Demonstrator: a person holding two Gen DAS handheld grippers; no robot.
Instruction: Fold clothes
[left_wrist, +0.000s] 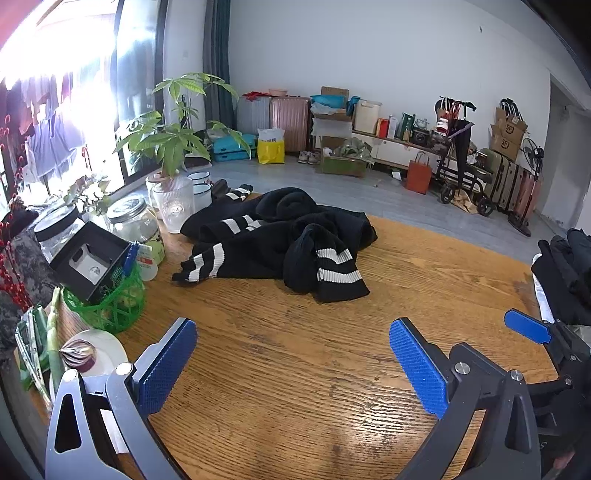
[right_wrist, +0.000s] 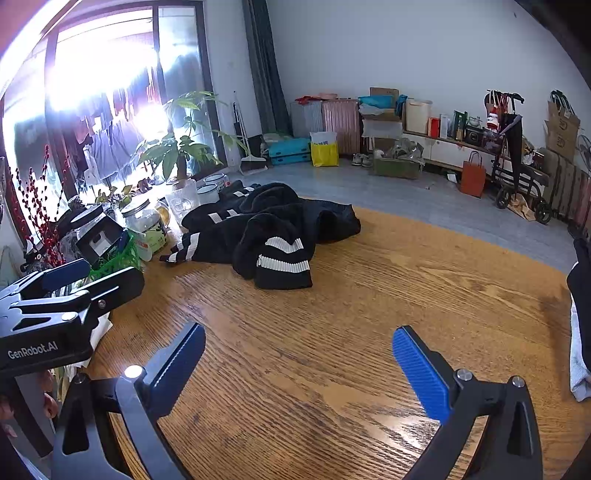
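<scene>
A black sweater with white stripes on cuffs and hem (left_wrist: 280, 240) lies crumpled on the far part of the wooden table (left_wrist: 295, 369); it also shows in the right wrist view (right_wrist: 273, 229). My left gripper (left_wrist: 291, 343) is open and empty, low over bare wood, well short of the sweater. My right gripper (right_wrist: 299, 350) is open and empty, also short of the sweater. The right gripper's body shows at the right edge of the left wrist view (left_wrist: 554, 350); the left gripper's body shows at the left of the right wrist view (right_wrist: 55, 306).
Glass jars (left_wrist: 136, 221), a ribbed glass (left_wrist: 173, 206), a potted plant (left_wrist: 173, 140), a black box (left_wrist: 92, 258) and a green basket (left_wrist: 110, 306) crowd the table's left edge. A pile of dark and white clothes (left_wrist: 565, 273) sits at the right edge. Luggage and boxes line the far wall.
</scene>
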